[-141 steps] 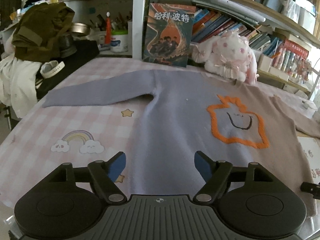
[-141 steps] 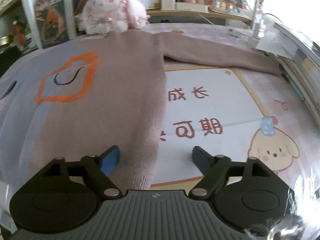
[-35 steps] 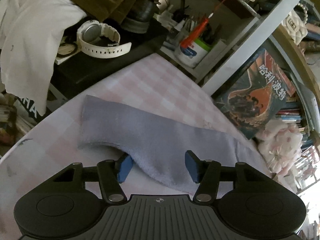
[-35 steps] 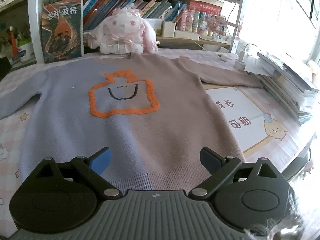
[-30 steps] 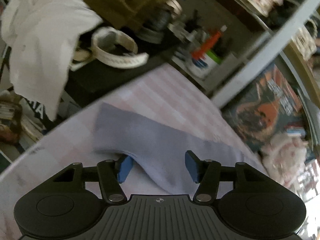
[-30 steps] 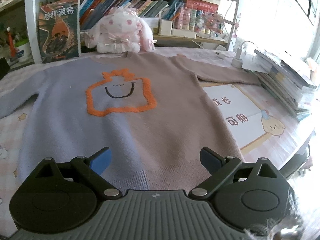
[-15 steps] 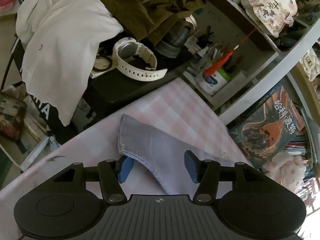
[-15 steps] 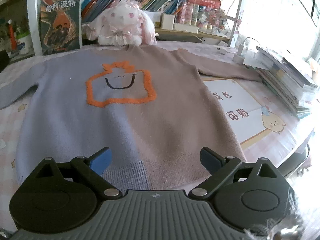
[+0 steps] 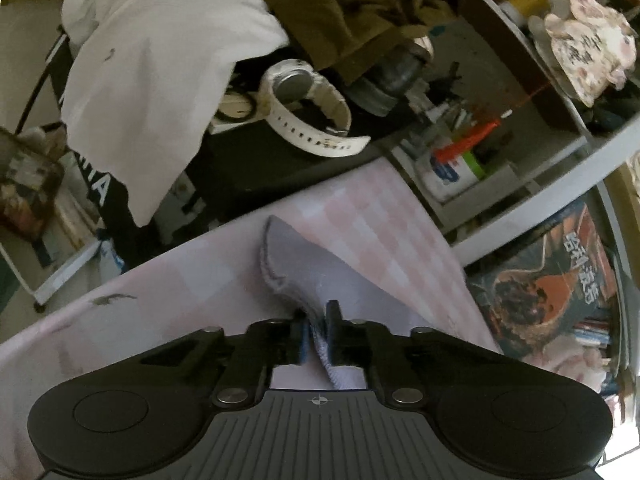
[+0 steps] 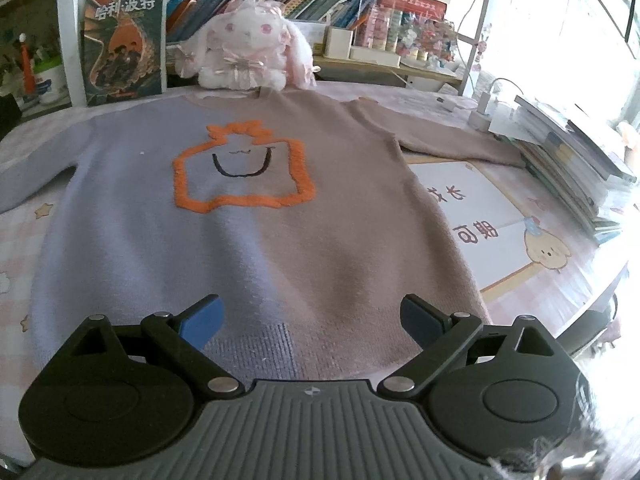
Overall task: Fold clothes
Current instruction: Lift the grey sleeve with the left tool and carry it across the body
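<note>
Item: two-tone knit sweater, lilac on one half and dusty pink on the other, lying face up and spread flat on the pink checked tablecloth.

Step in hand, as judged: folding the lilac sleeve inward over the body.
- Left gripper: fingers are pinching together on the sleeve just behind its cuff; the cuff end is standing up in a soft peak beyond the jaws.
- Right gripper: fingers are spread wide, gripping nothing, hovering over the ribbed hem.
- Advice: lifting only enough to clear the cloth, carrying the sleeve across in one arc, laying it straight; the free gripper could be pinning the body so it is not dragging along.

Materials and shapes:
- Sweater: thick, fuzzy knit, limp and drapey; ribbed hem; raised orange outline with a black stitched smile.
- Pink sleeve: lying extended toward the book stack.
- Surroundings: plush rabbit, soft and white; upright book, glossy cover; white watch with perforated strap.
</note>
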### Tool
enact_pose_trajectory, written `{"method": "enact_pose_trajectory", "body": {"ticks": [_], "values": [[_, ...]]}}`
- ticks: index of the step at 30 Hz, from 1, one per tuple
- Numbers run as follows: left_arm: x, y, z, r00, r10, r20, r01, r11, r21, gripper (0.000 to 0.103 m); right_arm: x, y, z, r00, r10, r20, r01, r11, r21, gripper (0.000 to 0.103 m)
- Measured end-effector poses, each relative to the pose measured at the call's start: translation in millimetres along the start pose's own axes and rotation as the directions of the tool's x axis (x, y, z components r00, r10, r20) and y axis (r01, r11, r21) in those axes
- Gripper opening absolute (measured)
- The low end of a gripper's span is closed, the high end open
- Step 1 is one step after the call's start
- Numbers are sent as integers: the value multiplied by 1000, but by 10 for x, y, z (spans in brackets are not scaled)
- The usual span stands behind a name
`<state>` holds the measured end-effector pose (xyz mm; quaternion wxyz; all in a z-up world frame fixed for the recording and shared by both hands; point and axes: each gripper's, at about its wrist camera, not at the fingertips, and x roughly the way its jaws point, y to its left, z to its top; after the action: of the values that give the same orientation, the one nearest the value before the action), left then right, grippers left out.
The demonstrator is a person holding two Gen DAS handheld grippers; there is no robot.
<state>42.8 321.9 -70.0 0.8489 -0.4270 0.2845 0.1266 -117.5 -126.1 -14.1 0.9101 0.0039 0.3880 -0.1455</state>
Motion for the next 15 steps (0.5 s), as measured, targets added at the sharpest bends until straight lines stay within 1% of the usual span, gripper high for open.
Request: {"method": "enact_pose_trajectory", "body": {"ticks": [8,12,15], "values": [[24,-60,28,1000,18,2,-18,998,64,3,11,-40,20,1000,-5,14,5,1000,-10,95],[-38,-184,51,1000,12,27,-15,994,106,3,36,-105,42,1000,3,26,-3,1000,-9,95],[-148,-405,42,998,-32,62,20,984,179,3,81,-177,73,999,18,32,-17,1000,-7,95]]}}
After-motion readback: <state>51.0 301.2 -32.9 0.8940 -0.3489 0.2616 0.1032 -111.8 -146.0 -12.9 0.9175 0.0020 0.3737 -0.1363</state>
